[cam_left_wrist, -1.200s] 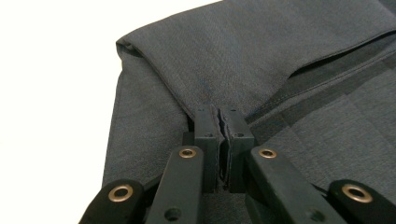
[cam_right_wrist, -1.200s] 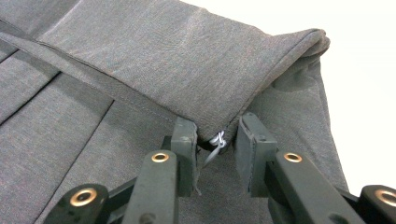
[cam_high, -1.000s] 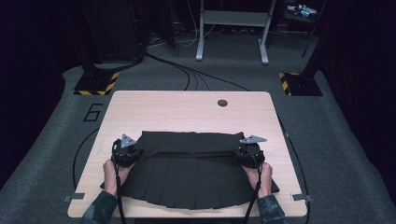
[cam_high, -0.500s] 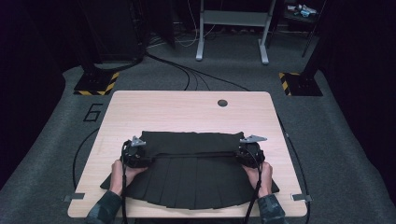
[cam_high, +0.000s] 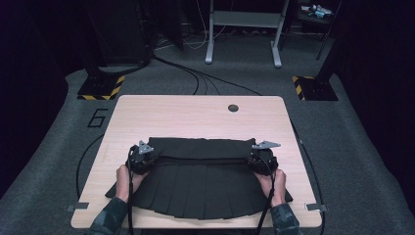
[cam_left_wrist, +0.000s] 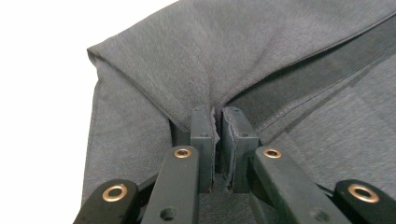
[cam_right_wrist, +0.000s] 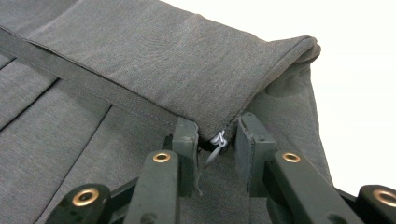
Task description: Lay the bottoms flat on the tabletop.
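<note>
**Dark pleats on pale wood**

You're working a black pleated skirt (cam_high: 200,183); up close in your left gripper view it reads charcoal grey (cam_left_wrist: 196,56). Your table (cam_high: 195,120) is light wood grain with a dark round cap. Your gripper arms are black with brass-coloured rivets (cam_left_wrist: 182,152). The floor stands carry yellow-and-black stripes (cam_high: 100,90).

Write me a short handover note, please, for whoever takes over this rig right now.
Left gripper: jaws just closed, now shut on the skirt's folded waist edge at its left end.
Right gripper: shut on the same edge at its right end.
Skirt: flat on the table, pleated hem towards the person.
Done: waist part folded over and back on the far side, both ends gripped.
Left: probably carry on with the fold, moving both grippers together so the edge stays straight, then release.
</note>
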### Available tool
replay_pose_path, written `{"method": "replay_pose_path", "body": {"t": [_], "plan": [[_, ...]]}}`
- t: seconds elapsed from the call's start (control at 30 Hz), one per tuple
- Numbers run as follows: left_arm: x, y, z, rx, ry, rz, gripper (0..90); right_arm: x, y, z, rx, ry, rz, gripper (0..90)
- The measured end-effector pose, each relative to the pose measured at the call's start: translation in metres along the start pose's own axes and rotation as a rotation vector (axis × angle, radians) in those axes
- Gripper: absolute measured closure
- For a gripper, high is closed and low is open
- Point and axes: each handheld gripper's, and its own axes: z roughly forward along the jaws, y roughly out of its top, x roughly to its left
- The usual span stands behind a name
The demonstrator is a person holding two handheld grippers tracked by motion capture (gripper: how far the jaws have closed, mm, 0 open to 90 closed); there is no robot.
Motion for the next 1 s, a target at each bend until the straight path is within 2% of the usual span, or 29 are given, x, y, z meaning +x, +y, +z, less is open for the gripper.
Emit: {"method": "replay_pose_path", "body": {"t": [0.07,0.17,0.23,0.3,0.33,0.4,0.53,0.73,0.87,0.93,1.0], "plan": [[0.003,0.003,-0.004,-0.008,-0.009,-0.008,84.3,0.0,0.001,-0.002,0.001,-0.002,0.012,71.7],[0.007,0.009,-0.01,-0.035,-0.003,-0.005,86.6,-0.001,0.004,-0.004,-0.007,0.001,0.001,71.8],[0.01,0.014,-0.013,-0.029,-0.005,0.001,87.2,-0.001,0.006,-0.006,-0.011,0.001,0.001,71.8],[0.011,0.017,-0.014,-0.044,0.004,-0.001,87.3,-0.001,0.008,-0.006,-0.017,0.001,-0.003,71.8],[0.012,0.018,-0.015,-0.039,0.001,-0.001,87.4,0.0,0.01,-0.007,-0.017,-0.004,0.013,71.8],[0.014,0.021,-0.016,-0.039,0.003,0.006,87.6,-0.002,0.012,-0.007,-0.023,0.0,-0.004,71.8],[0.018,0.028,-0.016,-0.044,0.001,0.01,87.6,-0.003,0.02,-0.008,-0.018,-0.004,0.004,71.8],[0.027,0.041,-0.017,-0.051,0.002,0.013,87.8,-0.01,0.034,-0.006,-0.005,0.008,-0.008,71.9],[0.036,0.061,-0.014,-0.059,0.016,0.015,87.8,-0.018,0.054,-0.001,0.009,0.015,0.001,71.9],[0.043,0.075,-0.008,-0.056,0.041,0.009,87.9,-0.023,0.068,0.006,0.022,0.013,0.009,72.1],[0.052,0.092,0.003,-0.065,0.061,-0.05,87.8,-0.029,0.085,0.017,0.039,0.003,0.021,72.0]]}}
